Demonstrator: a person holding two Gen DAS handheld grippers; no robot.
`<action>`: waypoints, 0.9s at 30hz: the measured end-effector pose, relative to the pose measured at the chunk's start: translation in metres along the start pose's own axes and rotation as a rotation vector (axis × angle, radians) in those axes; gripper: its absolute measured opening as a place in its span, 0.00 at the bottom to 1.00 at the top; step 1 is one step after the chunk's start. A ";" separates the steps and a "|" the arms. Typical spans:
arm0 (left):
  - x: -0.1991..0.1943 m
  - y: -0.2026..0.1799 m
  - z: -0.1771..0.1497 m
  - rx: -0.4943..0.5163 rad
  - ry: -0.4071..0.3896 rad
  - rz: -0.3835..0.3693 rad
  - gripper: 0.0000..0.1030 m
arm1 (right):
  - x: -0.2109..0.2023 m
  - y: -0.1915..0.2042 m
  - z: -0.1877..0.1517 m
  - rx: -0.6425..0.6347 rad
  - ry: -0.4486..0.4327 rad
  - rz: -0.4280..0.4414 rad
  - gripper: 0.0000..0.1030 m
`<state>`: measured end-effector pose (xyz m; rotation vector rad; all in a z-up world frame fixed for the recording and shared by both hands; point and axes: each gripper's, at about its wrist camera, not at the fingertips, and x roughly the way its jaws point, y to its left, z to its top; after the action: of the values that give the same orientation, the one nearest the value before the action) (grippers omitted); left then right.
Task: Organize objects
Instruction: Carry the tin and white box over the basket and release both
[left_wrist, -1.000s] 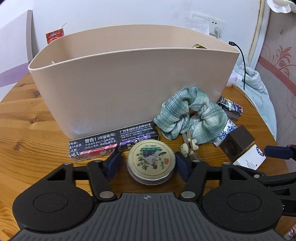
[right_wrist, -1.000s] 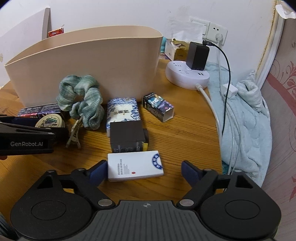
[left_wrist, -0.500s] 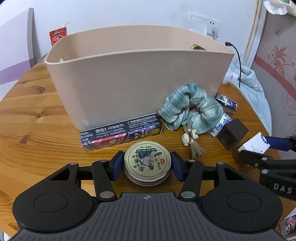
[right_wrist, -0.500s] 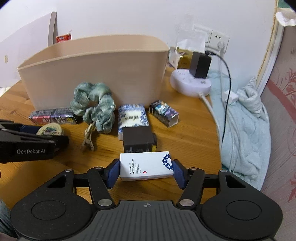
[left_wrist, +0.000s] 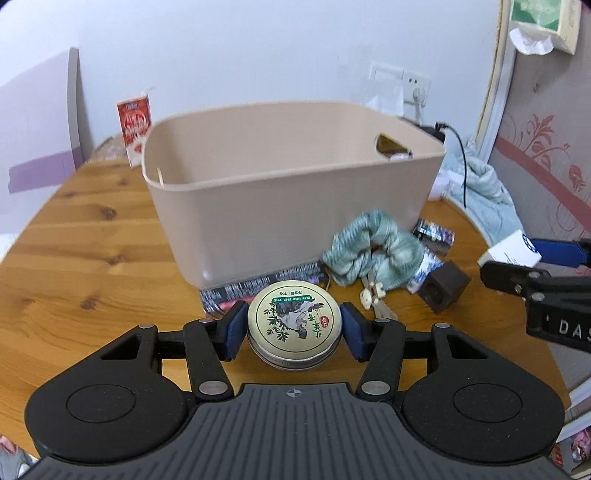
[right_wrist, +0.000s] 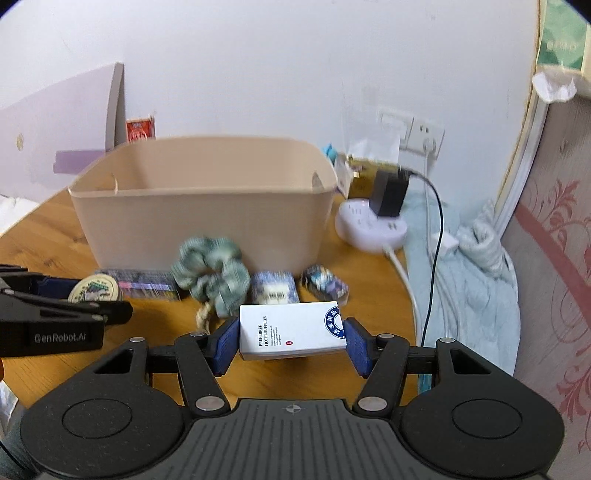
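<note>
On the far left, bare wooden table (left_wrist: 74, 236) runs out to its rounded edge, with 1 red carton (left_wrist: 135, 127) standing at the back by the wall. Next comes 1 beige bin (left_wrist: 288, 206), open at the top, its long axis running left to right across the left wrist view; nothing shows inside it from here. Against its front wall lies 1 dark printed box (left_wrist: 266, 286), long axis left to right. Just in front, the left gripper (left_wrist: 293, 330) is clamped on 1 round tin (left_wrist: 294, 321), lid facing up, a blue pad pressing each side. The tin looks raised off the table, though I cannot tell for sure. Right of it lie 1 green scrunchie (left_wrist: 373, 251), 1 small clip with a bear charm (left_wrist: 373, 295), 1 blue-and-white packet (right_wrist: 274, 290), 1 dark brown cube (left_wrist: 445, 290) and 1 small dark patterned box (right_wrist: 325, 284), all close together. The right gripper (right_wrist: 291, 341) is closed on 1 white box (right_wrist: 291, 330), held off the table with its long axis left to right between the pads, printed face up. Further right sit 1 round power strip (right_wrist: 371, 229) with 1 black charger (right_wrist: 388, 194) plugged in, then the table edge, with pale blue bedding (right_wrist: 476, 280) beyond it
</note>
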<state>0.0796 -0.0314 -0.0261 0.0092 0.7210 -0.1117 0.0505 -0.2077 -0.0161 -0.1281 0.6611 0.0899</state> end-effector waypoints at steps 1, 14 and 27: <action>-0.004 0.001 0.002 0.004 -0.009 0.001 0.54 | -0.003 0.001 0.003 -0.001 -0.012 0.002 0.56; -0.038 0.023 0.049 -0.012 -0.105 -0.004 0.54 | -0.015 0.010 0.054 0.003 -0.153 0.011 0.56; -0.012 0.040 0.102 0.004 -0.151 0.046 0.54 | 0.002 0.012 0.107 0.009 -0.233 0.018 0.56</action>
<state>0.1420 0.0048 0.0571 0.0204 0.5696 -0.0693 0.1154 -0.1800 0.0647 -0.1014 0.4298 0.1177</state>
